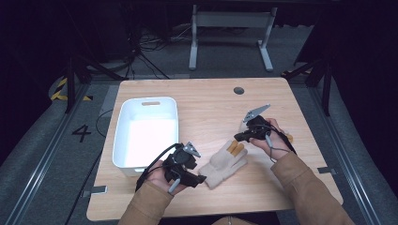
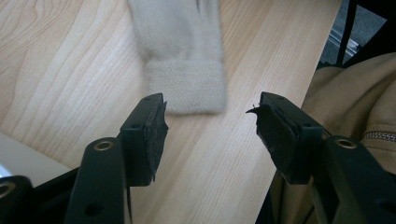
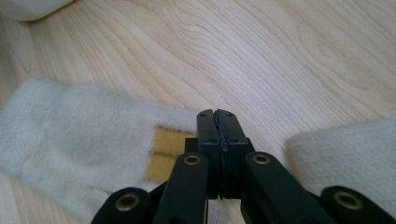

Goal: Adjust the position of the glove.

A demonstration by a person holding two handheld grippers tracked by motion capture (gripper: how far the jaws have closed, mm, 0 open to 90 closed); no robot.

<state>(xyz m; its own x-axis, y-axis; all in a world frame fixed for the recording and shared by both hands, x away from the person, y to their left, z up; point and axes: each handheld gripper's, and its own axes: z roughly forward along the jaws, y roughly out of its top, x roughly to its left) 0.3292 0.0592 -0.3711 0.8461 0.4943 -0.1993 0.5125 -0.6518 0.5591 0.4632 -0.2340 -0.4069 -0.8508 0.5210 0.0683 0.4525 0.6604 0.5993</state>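
White bin (image 1: pixel 123 140) walls off the table's (image 1: pixel 206 105) left — middle and far edge open.

One glove (image 1: pixel 223 163), one white bin (image 1: pixel 146 132), two tools.

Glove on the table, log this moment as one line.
glove: flat on table | left gripper: open, facing cuff, apart | right gripper: shut at glove's fingertip end | white bin: left of glove

Sleeves: tan fabric sleeve (image 1: pixel 305 187) on each forearm.
Left gripper (image 1: pixel 199 178): black body, grey three-cornered plate, black cable.
Right gripper (image 1: pixel 236 138): black jaws with brass-coloured screw holes, grey plate, grey cable.
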